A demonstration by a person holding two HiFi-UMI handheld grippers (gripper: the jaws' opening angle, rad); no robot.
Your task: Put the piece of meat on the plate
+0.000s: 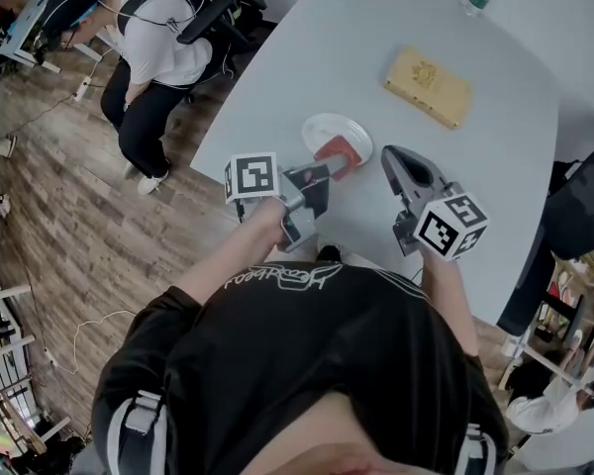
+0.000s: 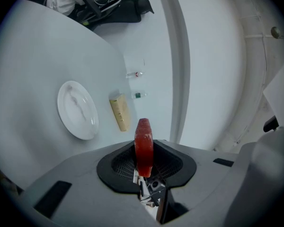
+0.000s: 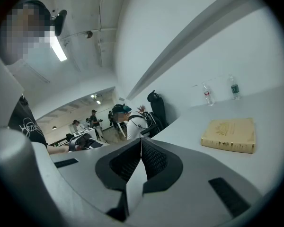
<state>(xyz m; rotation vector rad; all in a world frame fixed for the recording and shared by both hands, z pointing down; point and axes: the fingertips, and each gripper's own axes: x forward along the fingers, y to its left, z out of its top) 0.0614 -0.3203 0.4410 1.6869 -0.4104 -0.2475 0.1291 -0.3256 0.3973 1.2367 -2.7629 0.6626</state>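
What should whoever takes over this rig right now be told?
Left gripper: shut on the red slab of meat, held on edge in the air.
Right gripper: shut, nothing between its jaws.
White round plate: bare, on the pale grey table, close ahead of the meat.
Done: meat is picked up.
Left: lower it onto the plate and release.

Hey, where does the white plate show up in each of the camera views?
Head view: plate near the picture's middle.
Left gripper view: plate left of centre.
Right gripper view: not in it.
Shared landmark: the tan book, right of the plate in the left gripper view, at lower right in the right gripper view.
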